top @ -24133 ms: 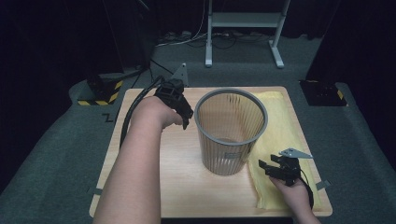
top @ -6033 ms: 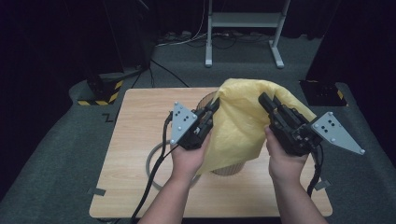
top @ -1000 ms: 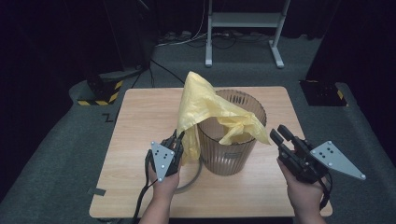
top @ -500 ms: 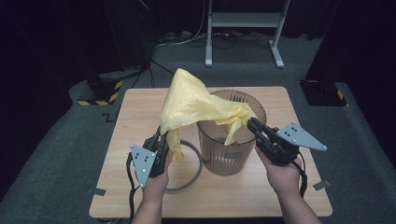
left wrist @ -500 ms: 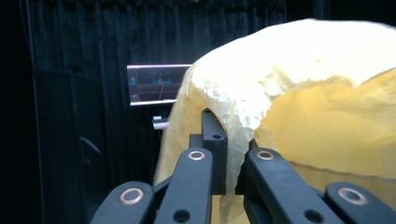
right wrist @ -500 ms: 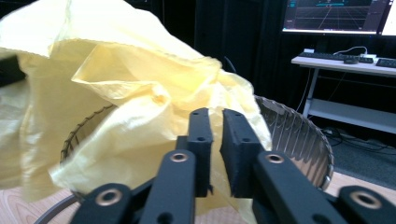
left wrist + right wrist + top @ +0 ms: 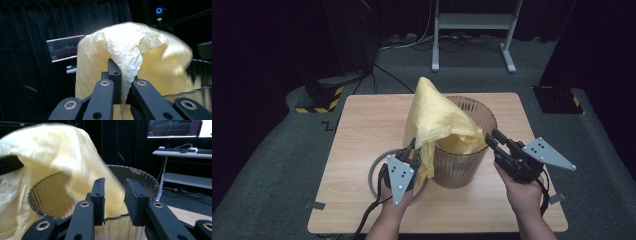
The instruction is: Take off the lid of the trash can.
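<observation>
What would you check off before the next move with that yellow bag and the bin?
1. Left gripper has hold of the yellow bag: ok, jaws shut on a fold in the left gripper view.
2. Right gripper has hold of the bag: not ok, jaws open at the rim.
3. Bin upright on the wooden table: ok.
4. Bag mouth spread around the whole rim: not ok, it peaks above the bin's left side.
5. Bag free of tears: cannot tell.
6. Grey ring beside the bin out of the way: cannot tell.
</observation>
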